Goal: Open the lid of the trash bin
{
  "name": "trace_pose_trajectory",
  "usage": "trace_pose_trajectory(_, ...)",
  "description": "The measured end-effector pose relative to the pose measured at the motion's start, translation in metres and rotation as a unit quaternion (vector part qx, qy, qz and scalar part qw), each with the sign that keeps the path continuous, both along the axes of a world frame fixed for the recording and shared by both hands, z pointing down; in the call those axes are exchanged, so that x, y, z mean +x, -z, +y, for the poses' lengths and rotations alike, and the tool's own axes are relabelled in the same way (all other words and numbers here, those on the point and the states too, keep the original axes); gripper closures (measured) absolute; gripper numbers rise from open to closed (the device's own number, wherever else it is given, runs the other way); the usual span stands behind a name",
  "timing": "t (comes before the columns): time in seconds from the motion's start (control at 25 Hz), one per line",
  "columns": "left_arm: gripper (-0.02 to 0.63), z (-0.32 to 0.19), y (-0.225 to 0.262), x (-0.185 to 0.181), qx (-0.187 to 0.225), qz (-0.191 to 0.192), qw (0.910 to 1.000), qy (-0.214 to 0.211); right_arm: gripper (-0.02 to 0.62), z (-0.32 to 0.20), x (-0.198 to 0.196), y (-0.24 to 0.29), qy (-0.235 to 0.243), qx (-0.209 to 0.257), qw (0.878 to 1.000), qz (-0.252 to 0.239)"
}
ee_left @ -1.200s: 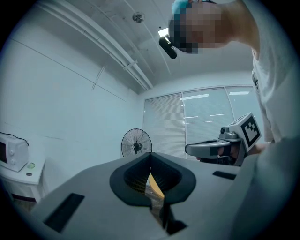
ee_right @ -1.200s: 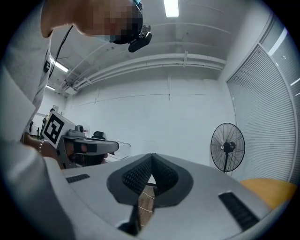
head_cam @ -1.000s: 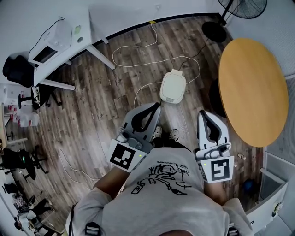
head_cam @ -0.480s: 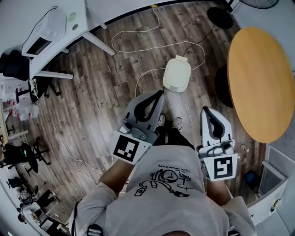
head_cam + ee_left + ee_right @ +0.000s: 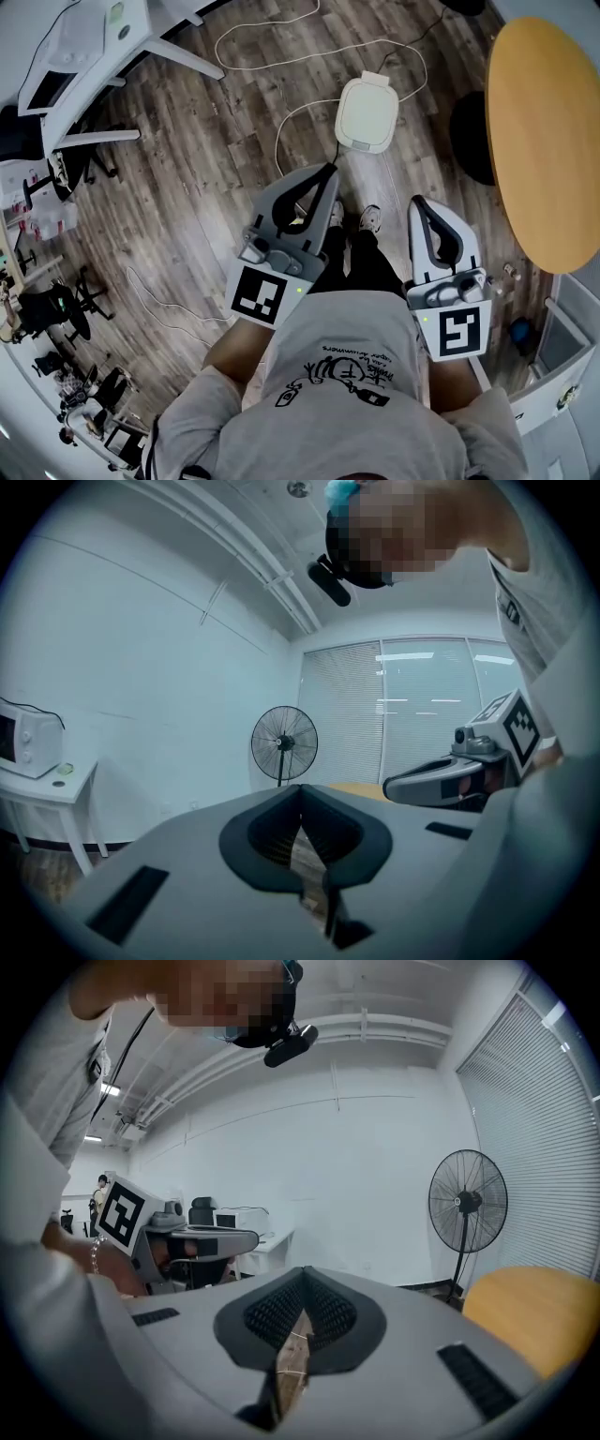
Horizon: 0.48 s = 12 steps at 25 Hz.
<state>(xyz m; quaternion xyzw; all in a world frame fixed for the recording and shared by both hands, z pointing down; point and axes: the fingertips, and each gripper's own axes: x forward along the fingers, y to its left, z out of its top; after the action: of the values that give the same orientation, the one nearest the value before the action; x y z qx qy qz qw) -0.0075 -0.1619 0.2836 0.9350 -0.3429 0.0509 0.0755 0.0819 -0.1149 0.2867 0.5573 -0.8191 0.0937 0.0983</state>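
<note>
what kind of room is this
Probably an office or lab workspace: a white desk, black office chairs, a round wooden table and a pedestal fan near window blinds, all on wood-look flooring.

Your trash bin (image 5: pixel 365 120) is a cream-white box with rounded corners, seen from above. It stands upright on the wooden floor (image 5: pixel 187 159), straight ahead of your feet. Its lid (image 5: pixel 367 101) is shut and lies flat, with 1 small tab at the far edge.
</note>
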Motion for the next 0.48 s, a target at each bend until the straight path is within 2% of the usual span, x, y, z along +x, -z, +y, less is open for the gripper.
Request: trace_pose_trajectory(0.48,0.591,-0.021,-0.086,-0.006,-0.027,-0.027,0.9992,-0.011,0.589,-0.020,-0.004,-0.082,0.000,-0.031,0.999,0.029)
